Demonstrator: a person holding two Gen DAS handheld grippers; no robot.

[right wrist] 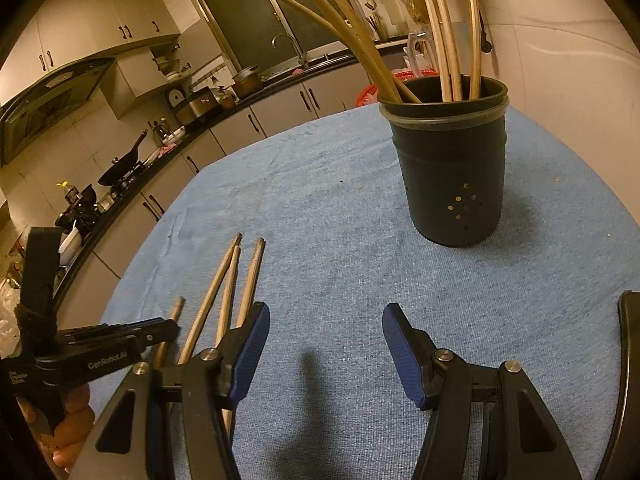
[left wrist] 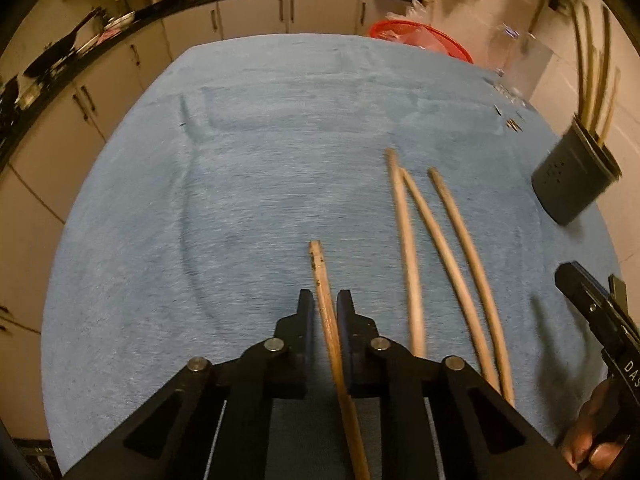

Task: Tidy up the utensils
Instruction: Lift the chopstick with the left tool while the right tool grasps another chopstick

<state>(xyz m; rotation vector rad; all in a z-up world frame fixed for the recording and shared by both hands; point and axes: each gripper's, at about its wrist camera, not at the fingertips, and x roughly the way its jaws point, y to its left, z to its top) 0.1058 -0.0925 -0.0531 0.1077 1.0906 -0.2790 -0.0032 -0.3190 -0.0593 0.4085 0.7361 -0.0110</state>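
Observation:
My left gripper (left wrist: 325, 300) is shut on a wooden stick (left wrist: 322, 276), which runs between its pads and sticks out in front. Three more wooden sticks (left wrist: 448, 248) lie side by side on the blue cloth (left wrist: 240, 200) to its right. They also show in the right wrist view (right wrist: 228, 280). A dark utensil holder (right wrist: 452, 168) stands upright with several wooden sticks (right wrist: 444, 48) in it. It also shows at the right edge of the left wrist view (left wrist: 572, 180). My right gripper (right wrist: 324, 320) is open and empty above the cloth, short of the holder.
The left gripper (right wrist: 120, 340) shows at the left of the right wrist view. A red basket (left wrist: 420, 40) and a clear jug (left wrist: 516, 60) stand at the table's far side. Kitchen counters with pans (right wrist: 124, 168) run behind the table.

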